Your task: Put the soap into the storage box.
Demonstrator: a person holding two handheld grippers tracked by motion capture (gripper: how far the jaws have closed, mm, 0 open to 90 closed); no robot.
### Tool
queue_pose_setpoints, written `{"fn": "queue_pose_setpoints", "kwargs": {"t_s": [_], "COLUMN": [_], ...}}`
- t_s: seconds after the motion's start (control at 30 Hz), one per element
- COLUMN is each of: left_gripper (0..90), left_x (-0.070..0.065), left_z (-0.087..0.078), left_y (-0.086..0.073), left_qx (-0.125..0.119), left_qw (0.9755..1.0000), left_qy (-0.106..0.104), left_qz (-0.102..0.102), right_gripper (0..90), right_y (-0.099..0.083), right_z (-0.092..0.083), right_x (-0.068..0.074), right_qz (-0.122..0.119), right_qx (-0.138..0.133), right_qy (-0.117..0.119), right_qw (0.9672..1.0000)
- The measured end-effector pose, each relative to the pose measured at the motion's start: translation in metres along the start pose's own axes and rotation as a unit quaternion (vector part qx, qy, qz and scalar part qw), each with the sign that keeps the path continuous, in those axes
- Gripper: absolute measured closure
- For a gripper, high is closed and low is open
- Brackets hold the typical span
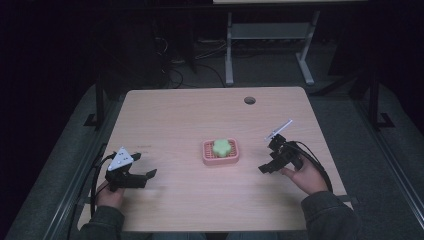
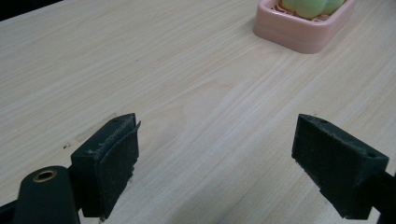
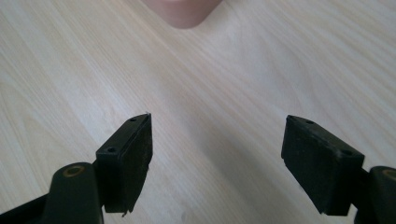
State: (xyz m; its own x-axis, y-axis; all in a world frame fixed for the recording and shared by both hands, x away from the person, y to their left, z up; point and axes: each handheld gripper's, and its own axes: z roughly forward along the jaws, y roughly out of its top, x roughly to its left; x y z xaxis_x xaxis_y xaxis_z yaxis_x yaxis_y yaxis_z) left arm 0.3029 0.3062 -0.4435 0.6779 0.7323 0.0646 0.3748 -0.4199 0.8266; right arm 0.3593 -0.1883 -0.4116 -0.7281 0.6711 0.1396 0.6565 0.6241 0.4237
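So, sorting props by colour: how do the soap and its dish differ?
The soap is pale green and lobed like a flower; the dish is pink and rectangular with rounded corners. The soap is smaller and lies inside the dish, which rests on the table. Both sit mid-table, untouched.

Pale light-wood table [image 1: 175,115] with fine straight grain streaks, plus one dark round hole [image 1: 249,100] near the far edge. Salmon-pink soap dish [image 1: 220,152] with a ribbed top, holding a minty light-green flower-shaped soap [image 1: 221,146]. Matte black left gripper [image 1: 141,166] with a speckled grey-white plate; right gripper [image 1: 268,156] also black.
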Motion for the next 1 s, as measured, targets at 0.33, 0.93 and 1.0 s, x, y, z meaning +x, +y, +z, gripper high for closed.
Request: {"fn": "queue_pose_setpoints", "kwargs": {"t_s": [0.33, 0.93, 1.0], "left_gripper": [14.4, 14.4, 14.4], "left_x": [-0.001, -0.001, -0.001], "left_z": [0.000, 0.001, 0.001], "left_y": [0.000, -0.001, -0.001], "left_qx": [0.005, 0.007, 0.008], "left_qw": [1.0000, 0.9999, 0.9999], "left_qy": [-0.001, -0.003, -0.003], "left_qz": [0.002, 0.008, 0.008], "right_gripper": [24.5, 24.5, 24.5], "right_y": [-0.022, -0.051, -0.054], "right_z": [-0.001, -0.003, -0.003], "right_x": [-0.001, 0.001, 0.001], "right_qz": [0.014, 0.025, 0.027], "right_qx": [-0.007, -0.018, -0.018], "right_qy": [0.002, 0.000, -0.001], "right_qw": [0.9999, 0.9995, 0.9995]}}
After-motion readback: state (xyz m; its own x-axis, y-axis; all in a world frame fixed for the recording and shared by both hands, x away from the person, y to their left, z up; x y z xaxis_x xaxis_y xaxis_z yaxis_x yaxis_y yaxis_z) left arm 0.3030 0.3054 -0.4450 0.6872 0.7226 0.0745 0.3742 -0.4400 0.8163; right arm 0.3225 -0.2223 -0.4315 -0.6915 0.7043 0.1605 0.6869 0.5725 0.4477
